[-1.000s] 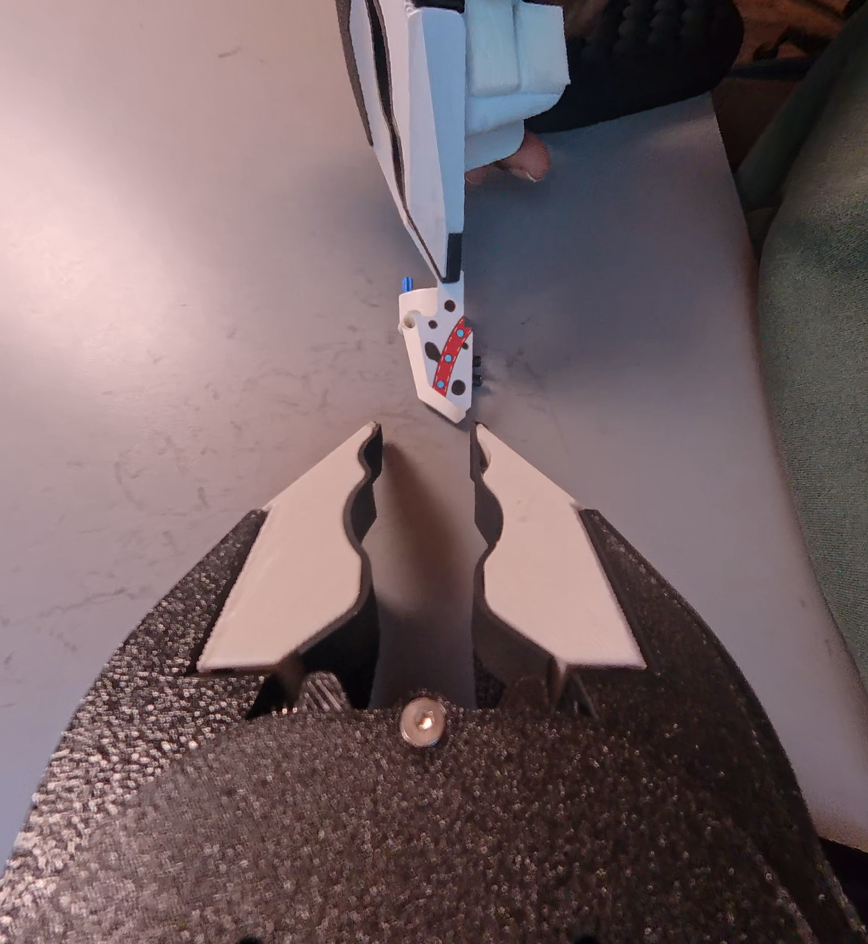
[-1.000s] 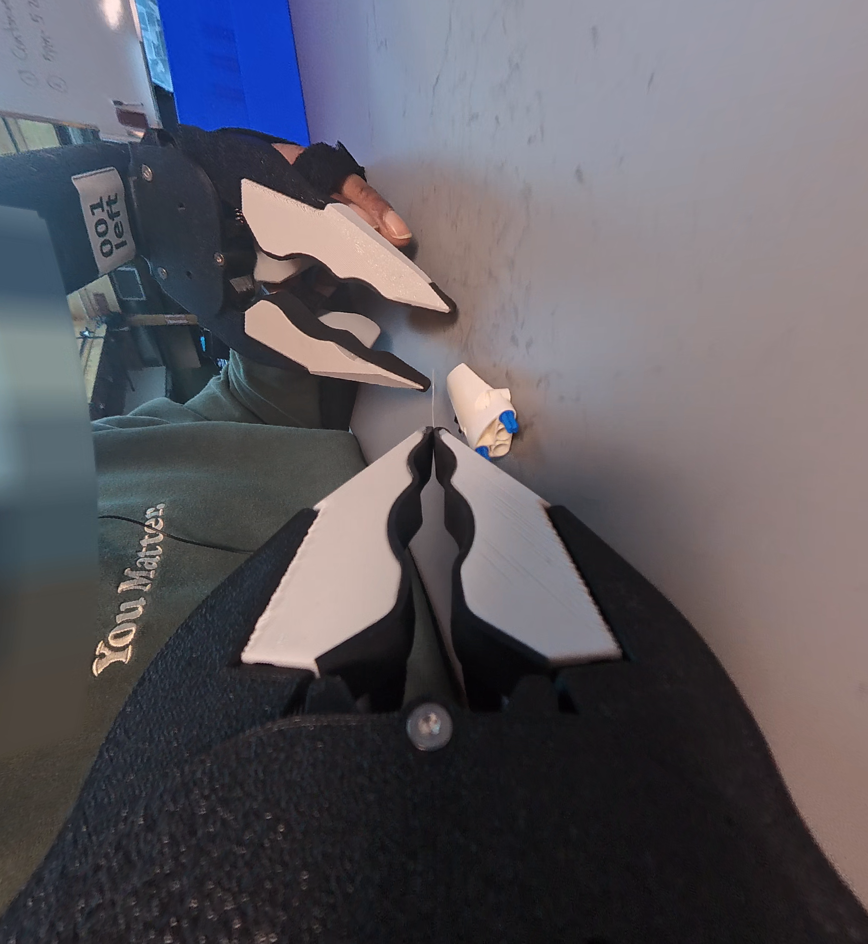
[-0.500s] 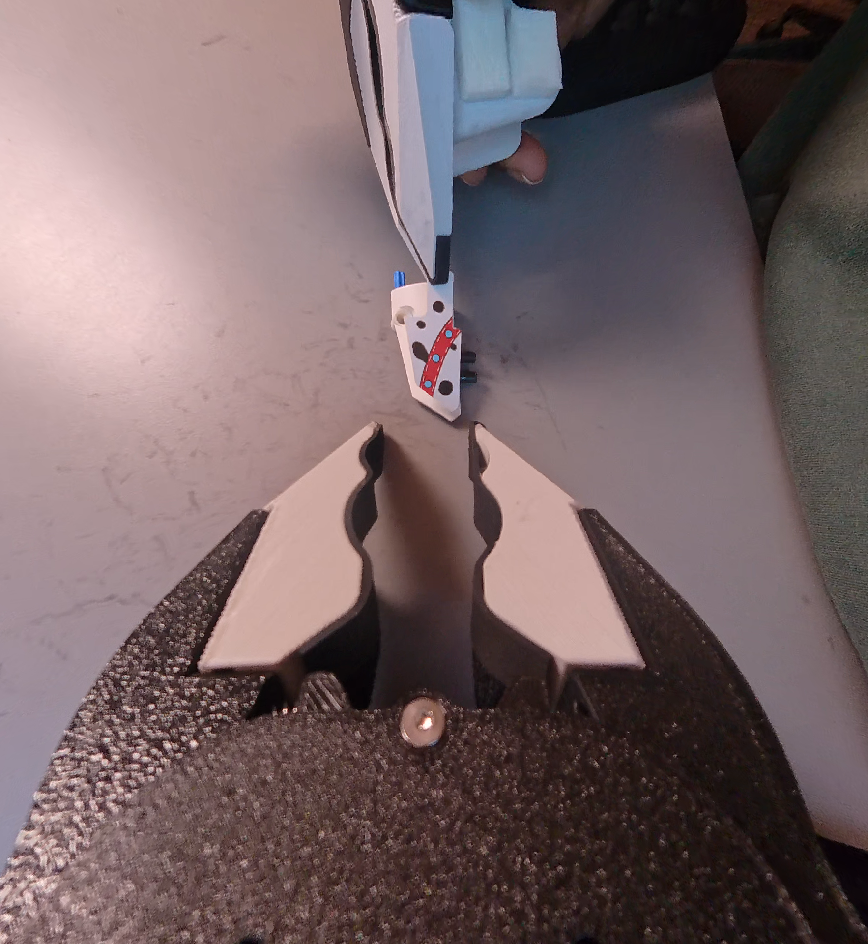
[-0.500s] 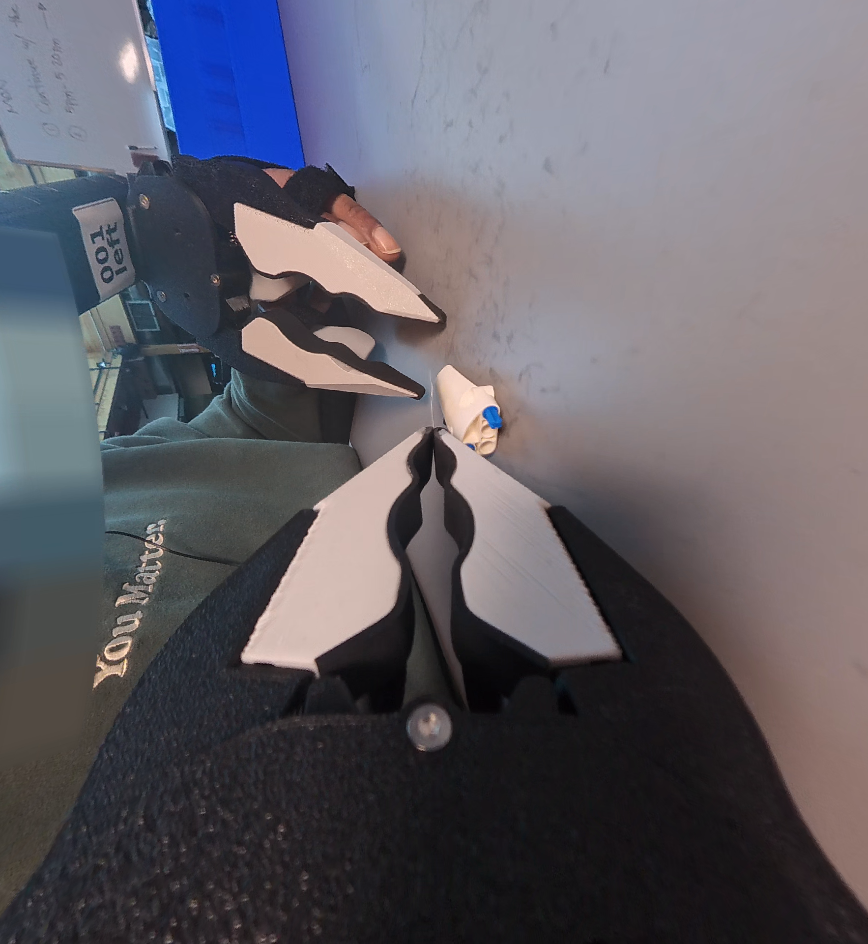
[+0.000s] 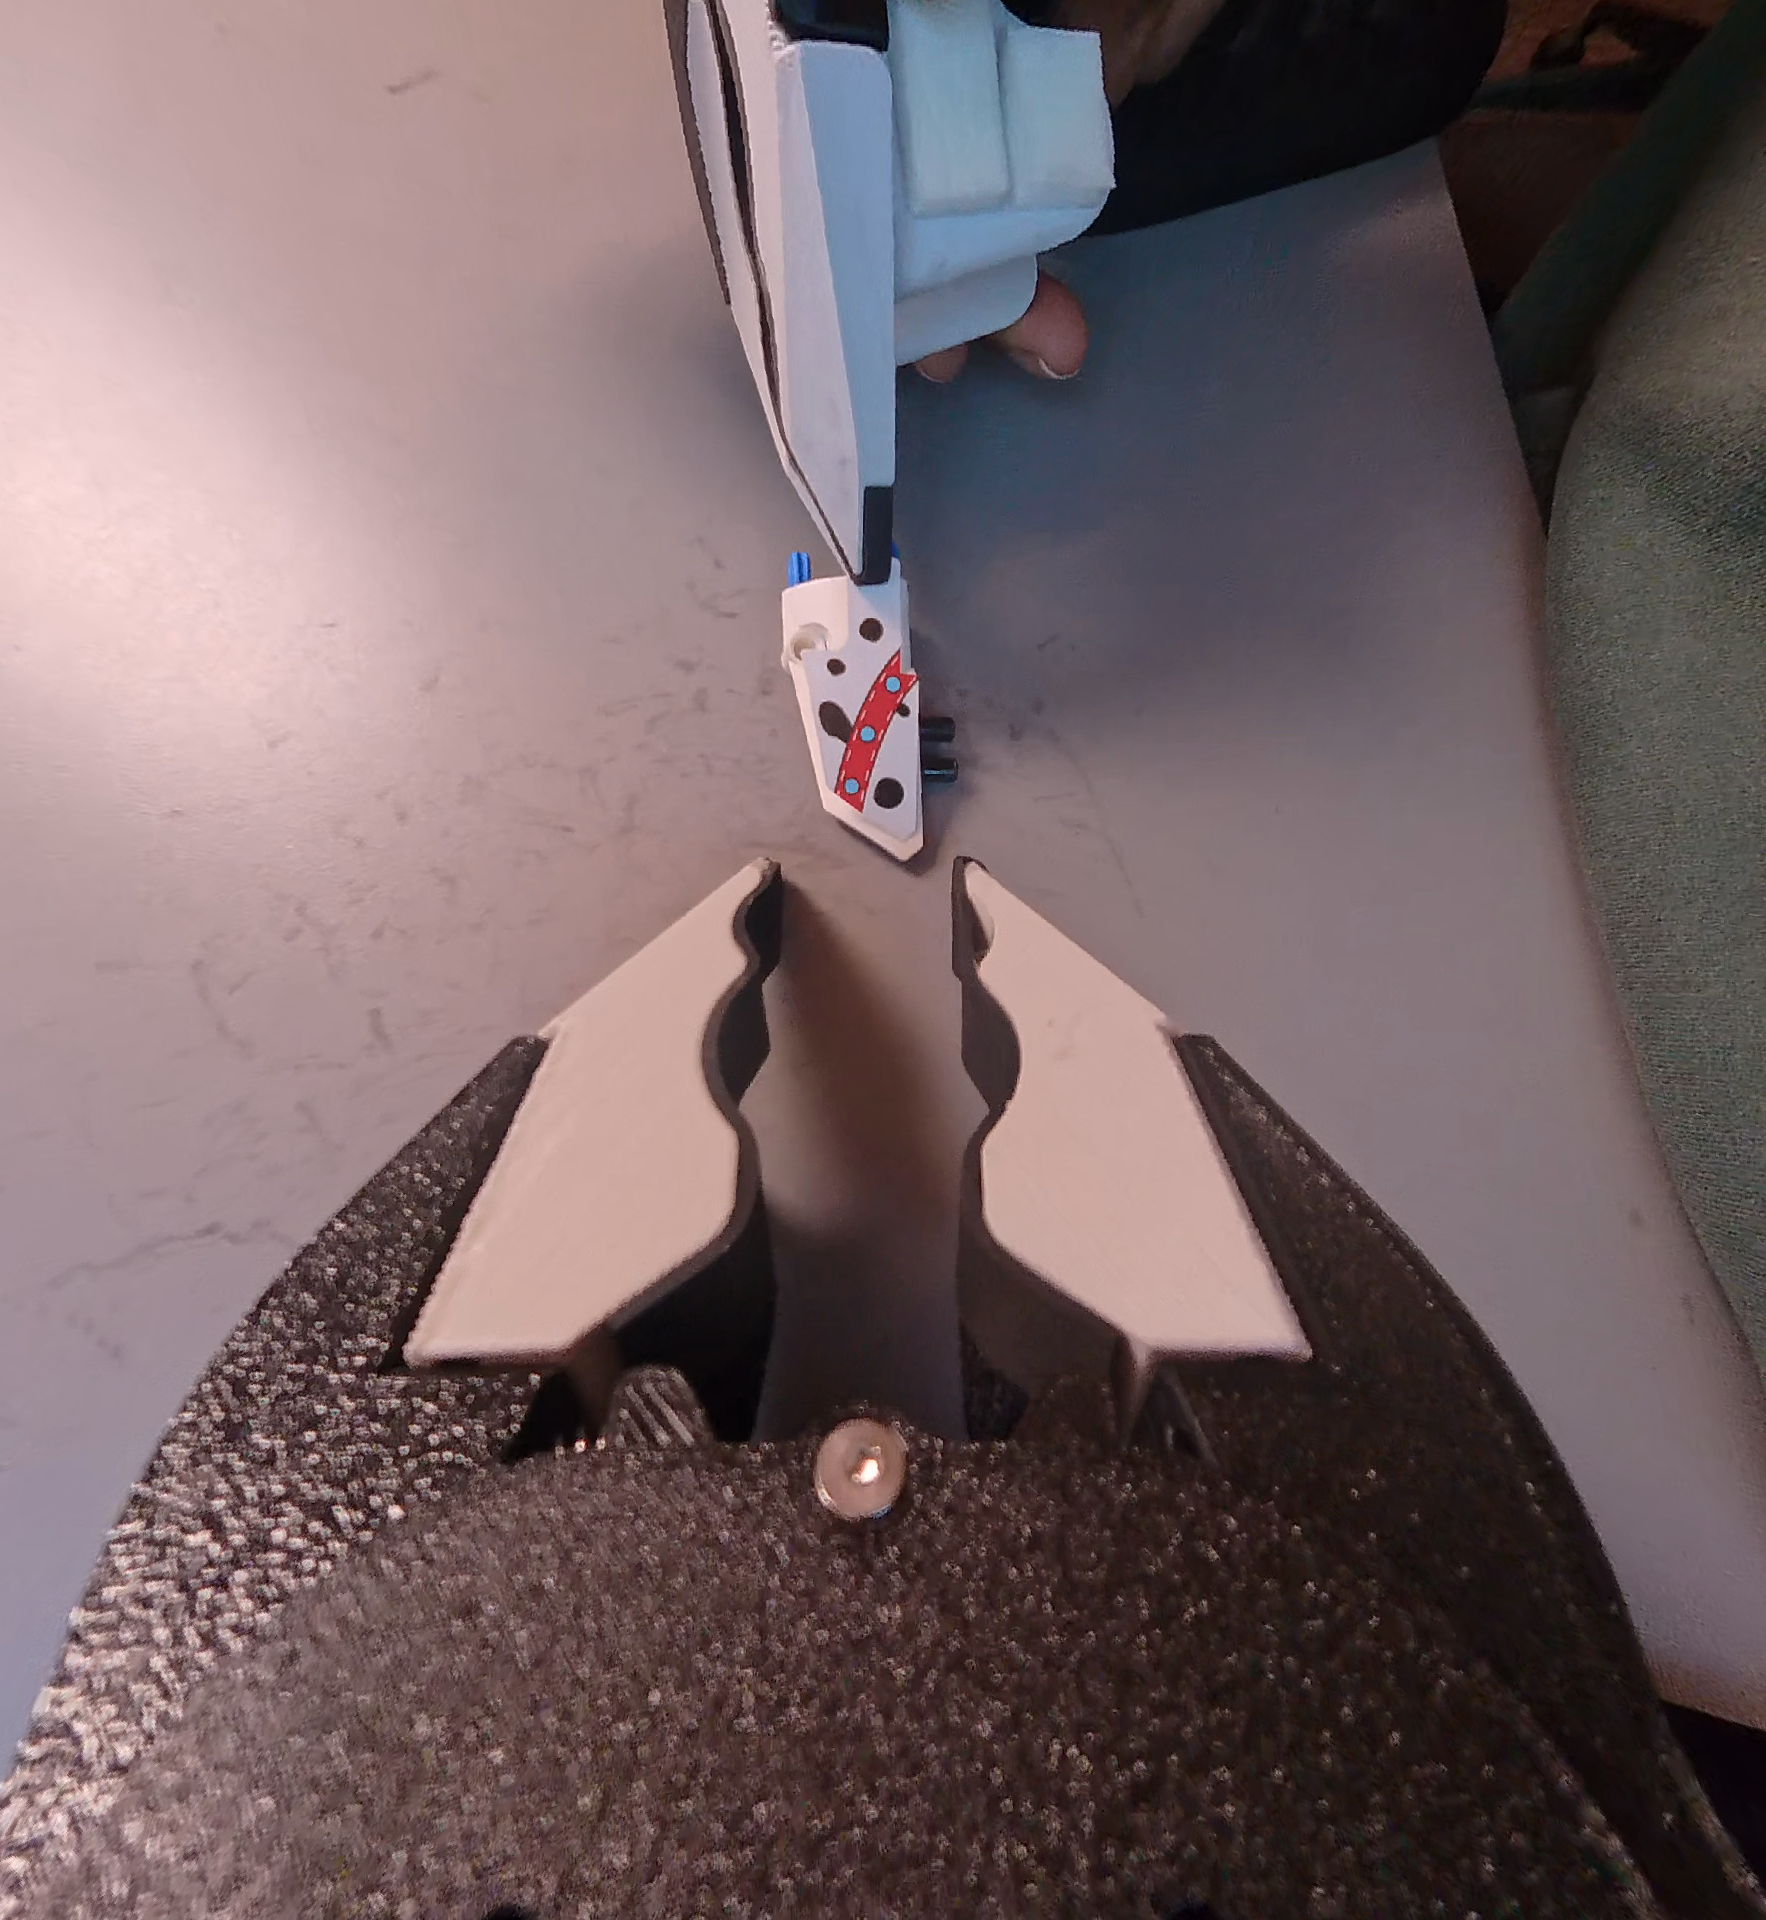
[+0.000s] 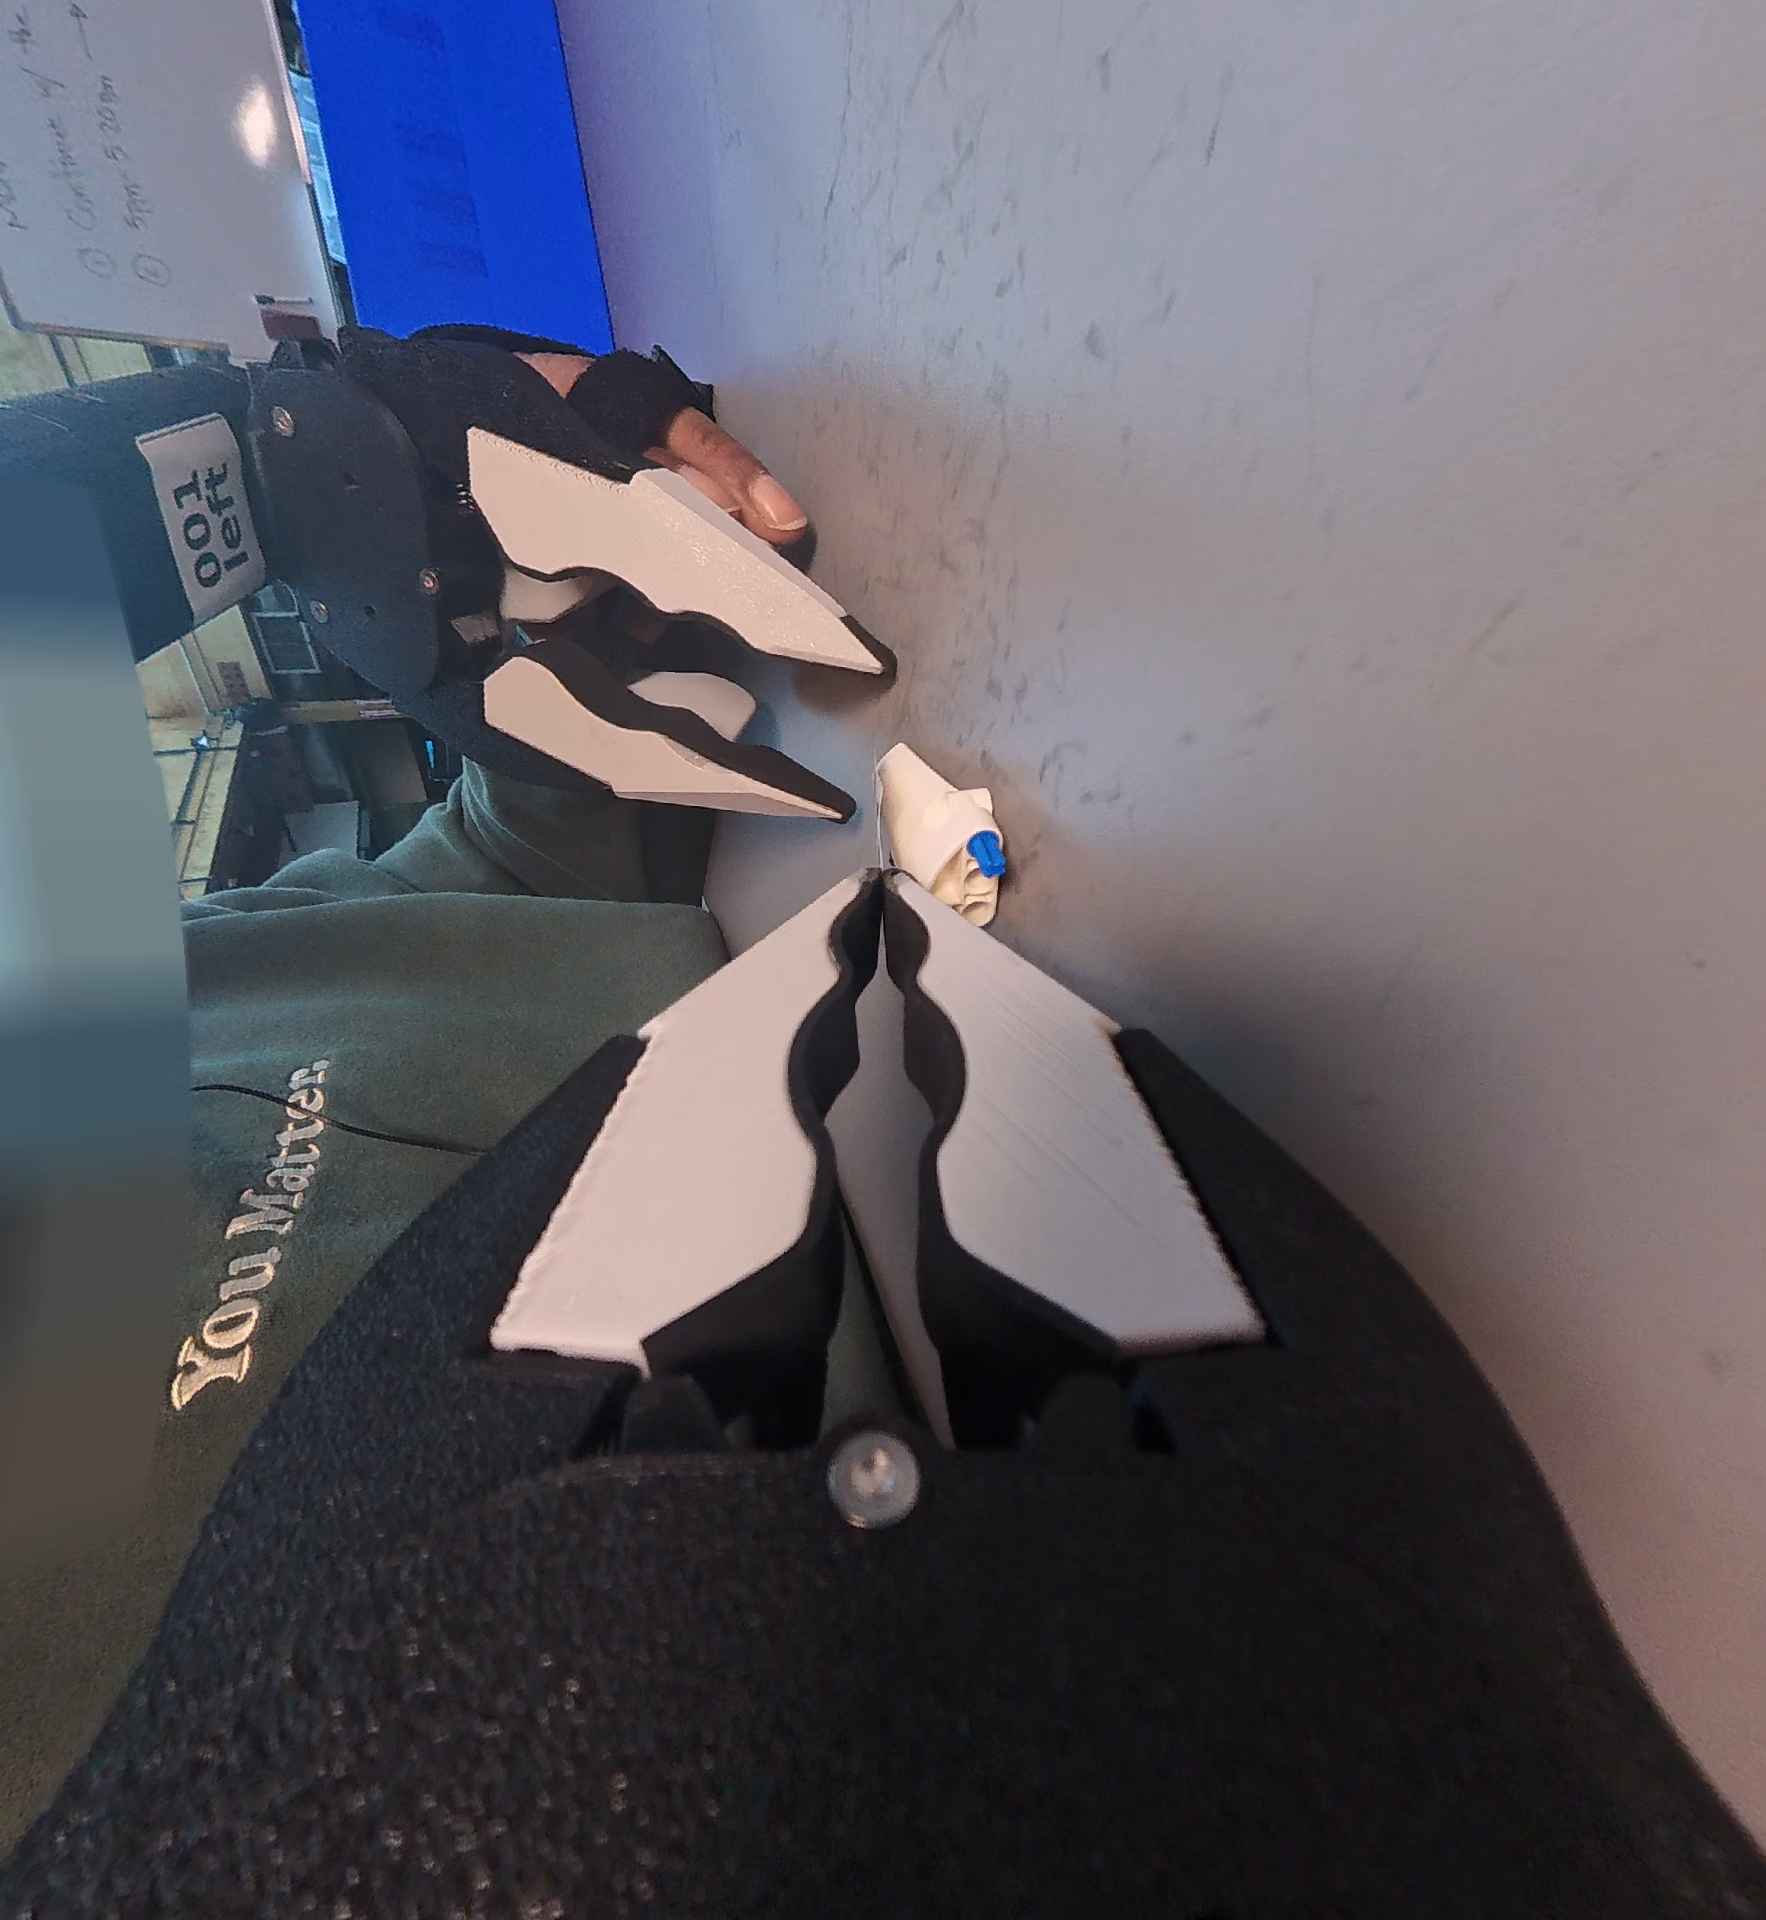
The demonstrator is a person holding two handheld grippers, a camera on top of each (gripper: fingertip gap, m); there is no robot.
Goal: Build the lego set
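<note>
White, black-spotted wedge-shaped lego piece point(image 5: 863, 727) hangs mid-frame, pinched by the closed right gripper point(image 5: 871, 566), offered toward the spread-open left gripper point(image 5: 866, 883).

Wide bare desk point(image 5: 287, 623) is seen to the left of the white lego piece point(image 5: 863, 717). Its far side is blocked by the right tool point(image 5: 863, 566), its near side faced by the parted left tool point(image 5: 866, 868).

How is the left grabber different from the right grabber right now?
The left gripper is open with nothing between its fingers; the right gripper is shut. The left gripper points at the white spotted lego piece from just short of it; the right gripper's tips touch it. Both have white fingers.
</note>
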